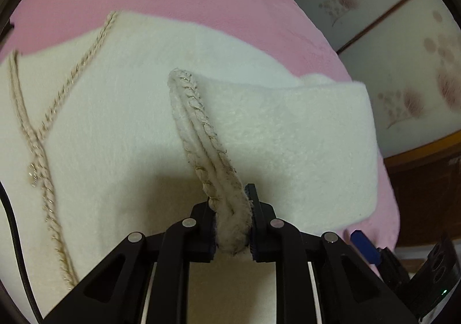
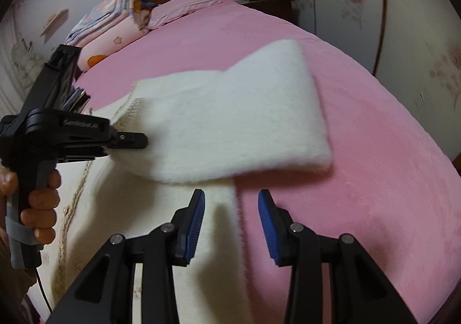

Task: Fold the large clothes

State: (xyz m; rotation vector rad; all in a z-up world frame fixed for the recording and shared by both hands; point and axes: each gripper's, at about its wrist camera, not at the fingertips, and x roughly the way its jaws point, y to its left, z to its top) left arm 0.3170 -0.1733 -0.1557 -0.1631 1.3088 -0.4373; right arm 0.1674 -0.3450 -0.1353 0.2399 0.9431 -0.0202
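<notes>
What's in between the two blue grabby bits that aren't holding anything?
In the right wrist view, the open right gripper has nothing in its jaws; behind the gap lie the edge of the fluffy white garment and the pink bedspread.

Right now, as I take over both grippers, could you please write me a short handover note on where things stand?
Left gripper: shut on the braided cuff of the white sweater, holding the sleeve raised across the body.
Right gripper: open, holding nothing, above the sweater's edge and the pink bed cover.
Done: sleeve lifted inward.
Left: lay the sleeve down, then likely fold the other side and the body.
</notes>
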